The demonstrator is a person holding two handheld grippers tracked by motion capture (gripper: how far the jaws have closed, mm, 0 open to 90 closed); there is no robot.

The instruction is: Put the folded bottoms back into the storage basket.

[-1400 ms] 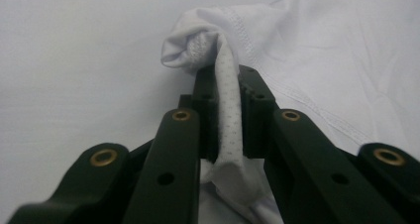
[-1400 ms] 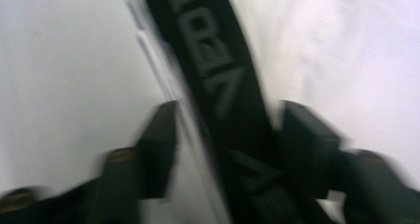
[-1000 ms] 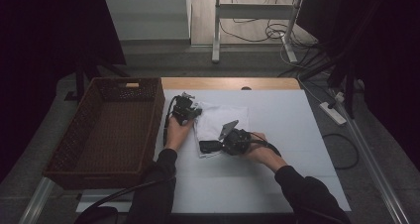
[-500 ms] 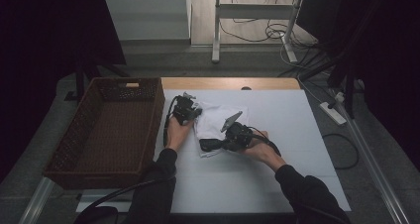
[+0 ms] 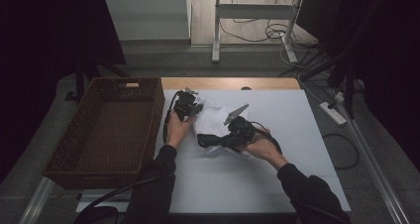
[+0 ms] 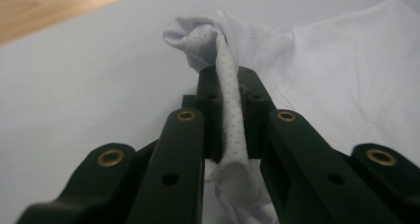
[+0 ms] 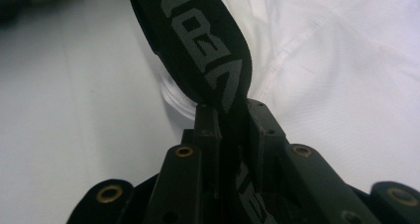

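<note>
- My left gripper [image 6: 230, 110] is clamped on a bunched fold of the white garment [image 5: 213, 120], far edge, so that end lifts clean.
- My right gripper [image 7: 233, 130] is pinching the garment's black waistband [image 7: 198, 40] on the near edge; 2 grips on opposite ends should let me spread or carry it, I reckon.
- The garment sits on the white table [image 5: 277, 184], just right of the wicker basket [image 5: 106, 130], probably where it's headed.
- Beyond the basket: dim room, cables, metal stand legs [image 5: 216, 30].
</note>
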